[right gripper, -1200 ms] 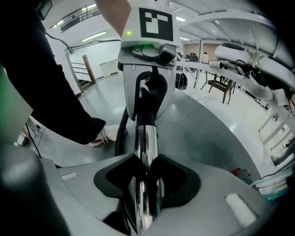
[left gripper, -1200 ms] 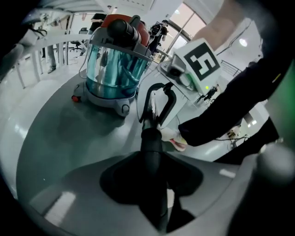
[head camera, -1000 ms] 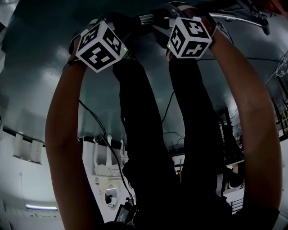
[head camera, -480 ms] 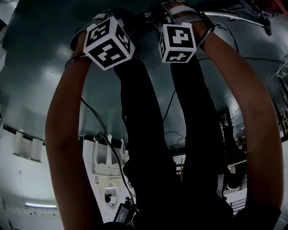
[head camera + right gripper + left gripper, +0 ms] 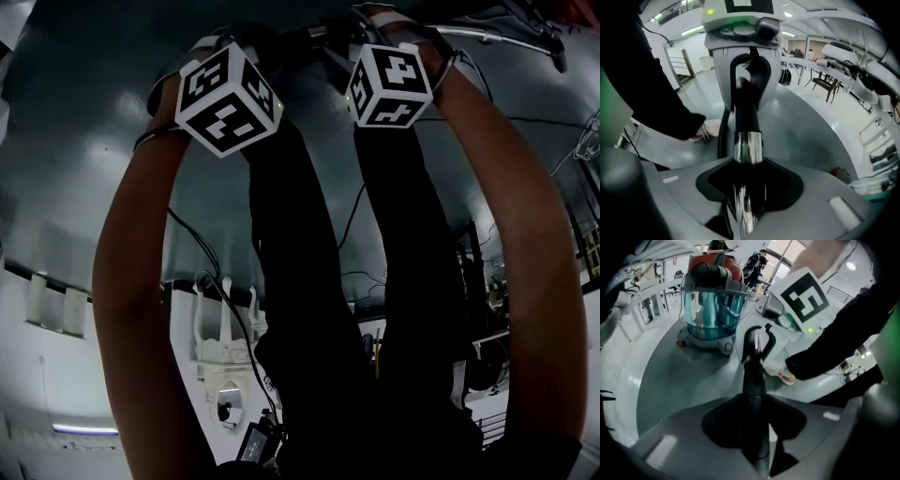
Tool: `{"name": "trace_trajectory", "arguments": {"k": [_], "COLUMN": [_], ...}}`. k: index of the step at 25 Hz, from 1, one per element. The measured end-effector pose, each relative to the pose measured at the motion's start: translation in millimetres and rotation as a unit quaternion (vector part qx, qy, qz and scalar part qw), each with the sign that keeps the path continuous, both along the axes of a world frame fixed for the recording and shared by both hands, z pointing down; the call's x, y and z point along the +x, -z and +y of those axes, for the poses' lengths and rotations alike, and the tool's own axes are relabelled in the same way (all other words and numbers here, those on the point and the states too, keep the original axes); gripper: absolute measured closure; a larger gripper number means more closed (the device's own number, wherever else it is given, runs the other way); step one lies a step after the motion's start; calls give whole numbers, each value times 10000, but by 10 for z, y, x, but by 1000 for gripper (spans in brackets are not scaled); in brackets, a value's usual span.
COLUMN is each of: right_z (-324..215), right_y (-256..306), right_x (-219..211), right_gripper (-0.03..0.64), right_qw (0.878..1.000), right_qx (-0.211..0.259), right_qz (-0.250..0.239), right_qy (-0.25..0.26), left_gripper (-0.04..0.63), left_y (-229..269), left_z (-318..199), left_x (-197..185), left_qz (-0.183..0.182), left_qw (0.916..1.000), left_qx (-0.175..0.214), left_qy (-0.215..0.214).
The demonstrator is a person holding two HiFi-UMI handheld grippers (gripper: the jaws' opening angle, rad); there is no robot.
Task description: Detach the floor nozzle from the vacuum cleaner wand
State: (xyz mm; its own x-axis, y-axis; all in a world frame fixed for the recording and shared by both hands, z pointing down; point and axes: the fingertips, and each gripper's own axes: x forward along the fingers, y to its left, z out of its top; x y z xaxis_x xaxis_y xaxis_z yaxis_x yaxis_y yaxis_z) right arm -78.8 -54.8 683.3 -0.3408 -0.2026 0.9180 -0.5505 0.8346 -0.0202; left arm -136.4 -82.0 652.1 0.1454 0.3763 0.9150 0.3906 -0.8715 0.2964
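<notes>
In the left gripper view my left gripper (image 5: pixel 757 427) is shut on a black tube section (image 5: pixel 753 380) that runs up to the right gripper's marker cube (image 5: pixel 804 298). In the right gripper view a chrome wand tube (image 5: pixel 748 147) lies between the jaws of my right gripper (image 5: pixel 747 187), which are closing on it. Past the chrome collar the black section (image 5: pixel 746 112) continues to the left gripper's body (image 5: pixel 740 28). From the head view both marker cubes (image 5: pixel 228 98) (image 5: pixel 387 84) sit side by side above the person's legs. The nozzle's head is not plainly seen.
The vacuum canister (image 5: pixel 712 310), teal bin with a red top, stands on the grey floor beyond the grippers. A chrome wand (image 5: pixel 497 36) stretches to the upper right. A white shoe (image 5: pixel 710 129) is close by. Cables (image 5: pixel 202 248) trail on the floor; chairs (image 5: pixel 825 86) stand further off.
The right gripper's cube twisted to the left and then came back. The left cube drifted slightly right. Both hands stay on the tube.
</notes>
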Motion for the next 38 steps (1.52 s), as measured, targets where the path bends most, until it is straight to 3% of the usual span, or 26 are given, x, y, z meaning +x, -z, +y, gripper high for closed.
{"name": "trace_trajectory", "arguments": {"k": [1,3,5,6,9,11,17,24,30,34,38], "right_z": [96,436,700,727,575,366,151,101,-55,-135,-230], "right_y": [-61,-119,-143,-171,-212,-228,-325,-424,-470,-521,-515], "right_x": [179,666,1050,1146,1014,862,688,695,782,813,888], "right_gripper": [457,456,456,456,454,454,453,448,448,448,448], "right_qw": [9996,9967,9929,9911,9903,9913,9918,9908,9889,9875,9841], "right_qx": [-109,-326,-472,-505,-473,-339,-272,-420,-415,-468,-184], "right_qz": [268,743,1087,1226,1275,1212,1164,1139,1230,1307,1506], "right_qy": [-2,-15,-54,-99,-301,-394,-459,-604,-716,-749,-925], "left_gripper": [449,453,453,454,454,454,454,454,453,449,398], "left_y": [-61,-23,186,227,124,55,-51,-247,-387,-468,-619], "left_z": [-194,-830,-1355,-1446,-1185,-1060,-876,-881,-879,-830,-840], "left_x": [-212,-718,-877,-811,-463,-234,14,183,341,424,359], "left_qz": [-238,-493,-282,-186,-2,175,539,792,747,792,465], "left_qw": [9994,9909,9773,9771,9878,9901,9913,9888,9890,9873,9877], "left_qx": [123,92,-25,57,245,317,279,678,871,1219,1365], "left_qy": [205,1247,2100,2120,1540,1354,1167,1068,932,636,601]}}
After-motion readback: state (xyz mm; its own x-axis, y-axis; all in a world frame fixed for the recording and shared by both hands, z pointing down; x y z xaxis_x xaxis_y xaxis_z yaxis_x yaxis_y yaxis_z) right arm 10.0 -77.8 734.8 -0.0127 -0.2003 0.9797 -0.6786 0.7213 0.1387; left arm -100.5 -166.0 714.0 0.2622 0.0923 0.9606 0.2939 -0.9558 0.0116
